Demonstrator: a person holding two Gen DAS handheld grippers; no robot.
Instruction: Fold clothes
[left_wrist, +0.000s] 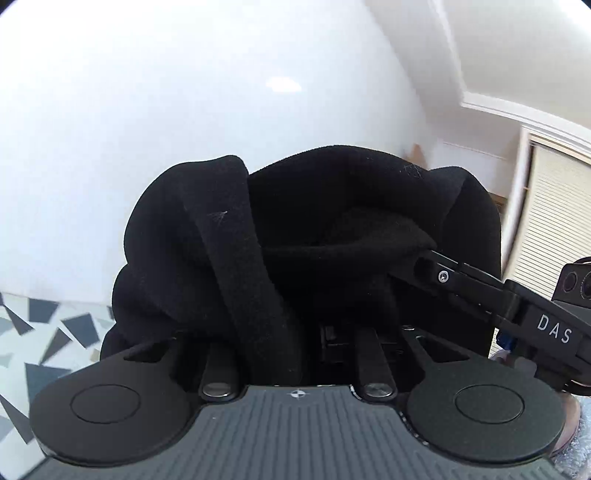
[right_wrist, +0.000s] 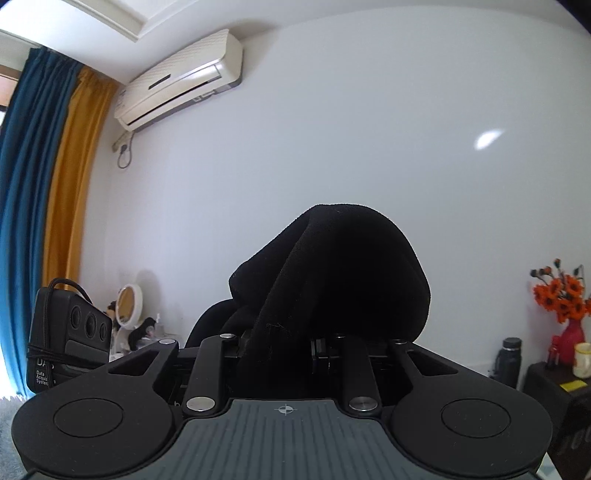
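Item: black garment (left_wrist: 332, 229), thick and soft-looking, held in the air between two hand-held grippers; no part of it is seen resting on any surface. Left gripper (left_wrist: 295, 332): jaws nearly closed on a bunched fold of the garment, cloth heaped over the fingers and hiding their tips. Right gripper (right_wrist: 295, 343): likewise clamped on a fold of the same cloth, which mounds above its fingers; in the left view its fingers (left_wrist: 443, 275) enter from the right edge and bite the fabric just beside the left grip. Surroundings: white wall (right_wrist: 332, 129), air conditioner (right_wrist: 177, 81), blue and yellow curtains (right_wrist: 51, 184), red flowers (right_wrist: 561, 295) on a side table at the right edge, patterned floor (left_wrist: 44, 332) at lower left. Progress: judged early or mid-task. The garment is lifted and crumpled, with no flat, finished fold visible. Remaining, by estimate: spread it, lay it down, make the folds.
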